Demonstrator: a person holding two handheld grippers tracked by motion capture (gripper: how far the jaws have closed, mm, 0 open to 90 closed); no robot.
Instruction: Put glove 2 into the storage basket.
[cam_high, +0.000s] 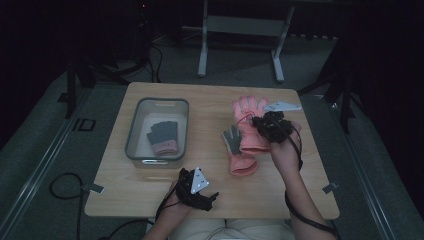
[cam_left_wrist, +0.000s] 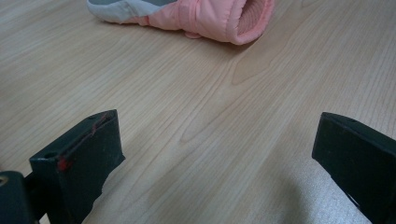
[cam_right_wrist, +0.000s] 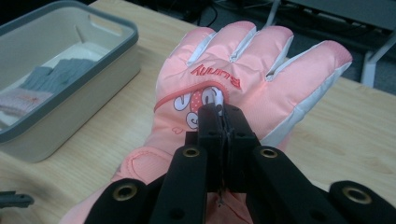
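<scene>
The right gripper (cam_right_wrist: 223, 109) has its jaws pressed together, pinching the back fabric of a pink ski glove (cam_right_wrist: 243, 79) near its cartoon patch, at the right of the wooden table (cam_high: 210, 95). The left gripper (cam_left_wrist: 219, 154) rests near the table's front edge, jaws wide apart and holding nothing. A second pink glove (cam_high: 239, 150) lies beside the first; a grey knit glove (cam_high: 162, 135) sits in the grey bin (cam_high: 131, 130).
</scene>
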